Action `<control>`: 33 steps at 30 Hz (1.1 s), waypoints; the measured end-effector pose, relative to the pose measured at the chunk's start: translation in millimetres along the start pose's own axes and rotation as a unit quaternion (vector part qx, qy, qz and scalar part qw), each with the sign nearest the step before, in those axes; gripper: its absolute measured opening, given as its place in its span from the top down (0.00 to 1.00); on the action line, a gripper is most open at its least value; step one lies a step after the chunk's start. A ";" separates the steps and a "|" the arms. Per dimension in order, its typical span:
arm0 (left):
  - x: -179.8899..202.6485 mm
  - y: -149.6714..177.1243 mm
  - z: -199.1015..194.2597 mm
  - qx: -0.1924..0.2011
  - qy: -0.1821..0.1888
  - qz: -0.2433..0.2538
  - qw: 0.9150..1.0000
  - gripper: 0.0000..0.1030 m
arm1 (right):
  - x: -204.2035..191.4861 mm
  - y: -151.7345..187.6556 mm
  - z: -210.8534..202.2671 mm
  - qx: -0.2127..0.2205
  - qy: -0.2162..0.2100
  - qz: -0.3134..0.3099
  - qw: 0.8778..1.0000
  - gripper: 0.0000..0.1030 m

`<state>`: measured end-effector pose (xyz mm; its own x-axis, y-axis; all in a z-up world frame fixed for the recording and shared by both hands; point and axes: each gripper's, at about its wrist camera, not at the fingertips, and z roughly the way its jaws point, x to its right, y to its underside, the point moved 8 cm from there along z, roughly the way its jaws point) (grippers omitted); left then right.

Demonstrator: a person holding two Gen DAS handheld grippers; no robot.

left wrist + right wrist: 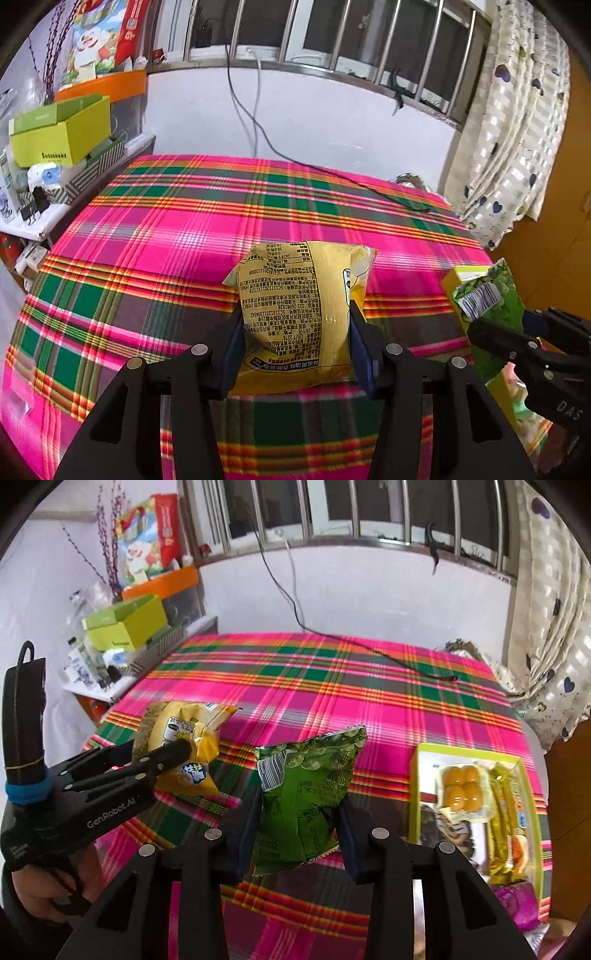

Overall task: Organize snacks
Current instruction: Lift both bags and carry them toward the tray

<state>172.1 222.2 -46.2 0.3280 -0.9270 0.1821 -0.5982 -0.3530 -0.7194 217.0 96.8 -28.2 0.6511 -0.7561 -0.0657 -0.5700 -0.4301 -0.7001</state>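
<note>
My left gripper (295, 317) is shut on a yellow snack bag (295, 306) and holds it above the plaid cloth. It also shows in the right wrist view (184, 749), at the left. My right gripper (299, 805) is shut on a green snack bag (306, 794) held above the cloth. The green bag also shows at the right edge of the left wrist view (487, 295). A yellow-green tray (415, 775) lies to the right of the green bag and holds several packaged snacks, among them a pack of round yellow pieces (461, 788) and a long yellow pack (511, 812).
The plaid cloth (221, 206) covers the table. A black cable (332, 173) runs across its far part. A cluttered shelf with a green box (59, 136) stands at the far left. A curtain (517, 140) hangs at the right. A purple packet (517, 904) lies by the tray's near end.
</note>
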 end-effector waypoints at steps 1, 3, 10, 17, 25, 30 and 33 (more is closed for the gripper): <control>3.4 -0.9 -5.7 0.004 0.001 0.001 1.000 0.51 | 1.6 -0.1 -5.4 0.005 -0.001 0.001 1.000 0.65; 10.2 -2.2 -16.1 0.011 0.005 0.004 1.000 0.51 | 3.8 0.7 -15.1 0.013 0.000 0.002 1.000 0.65; 38.4 -0.8 -46.7 0.026 0.022 0.016 0.999 0.51 | 14.4 4.6 -48.1 0.039 0.003 0.005 0.999 0.65; 65.4 3.6 -61.0 0.029 0.037 0.031 0.998 0.51 | 28.2 10.5 -71.4 0.056 0.005 0.011 0.998 0.65; 88.8 5.3 -63.3 0.027 0.045 0.049 0.997 0.51 | 43.2 15.3 -81.5 0.061 0.004 0.020 0.998 0.65; 100.6 6.1 -60.9 0.023 0.050 0.055 0.997 0.51 | 52.2 17.5 -81.9 0.060 0.006 0.025 0.998 0.65; 107.6 6.3 -58.5 0.020 0.052 0.060 0.997 0.51 | 56.7 18.5 -82.4 0.059 0.007 0.027 0.998 0.65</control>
<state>160.8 112.8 8.1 0.1767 -0.9710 0.1609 -0.5974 -0.2358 -0.7665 202.2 5.3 13.7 0.6134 -0.7838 -0.0968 -0.5409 -0.3276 -0.7747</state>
